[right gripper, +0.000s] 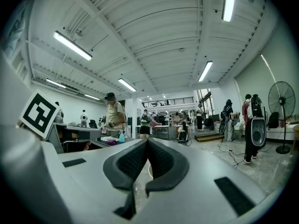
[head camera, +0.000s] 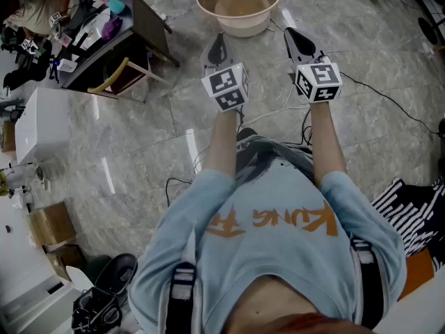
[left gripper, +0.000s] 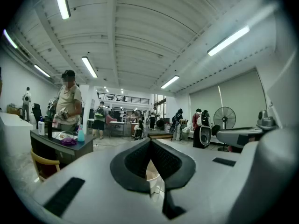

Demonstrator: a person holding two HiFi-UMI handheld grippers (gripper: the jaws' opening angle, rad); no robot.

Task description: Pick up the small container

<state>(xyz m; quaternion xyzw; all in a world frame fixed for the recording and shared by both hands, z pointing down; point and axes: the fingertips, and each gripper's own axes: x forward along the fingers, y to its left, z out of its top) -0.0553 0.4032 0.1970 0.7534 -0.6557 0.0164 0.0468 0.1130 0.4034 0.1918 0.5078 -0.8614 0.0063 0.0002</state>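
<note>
A round beige basin (head camera: 240,5) stands on the stone floor ahead of me, with a small pale object inside it that I cannot identify. Both grippers are held level at chest height and point toward it. The left gripper (head camera: 220,39) is short of the basin's near left rim; in the left gripper view its jaws (left gripper: 150,141) are shut with nothing between them, and a strip of the cream basin (left gripper: 152,175) shows in the gap below the tips. The right gripper (head camera: 292,33) is beside the basin's right rim, its jaws (right gripper: 147,141) shut and empty.
A dark desk (head camera: 104,40) with clutter and a yellow chair (head camera: 118,75) stand to the left. A white box (head camera: 42,124) and cardboard boxes (head camera: 49,225) line the left edge. Cables (head camera: 375,89) cross the floor. A person (left gripper: 67,101) stands at the desk; a fan (left gripper: 224,118) is at the right.
</note>
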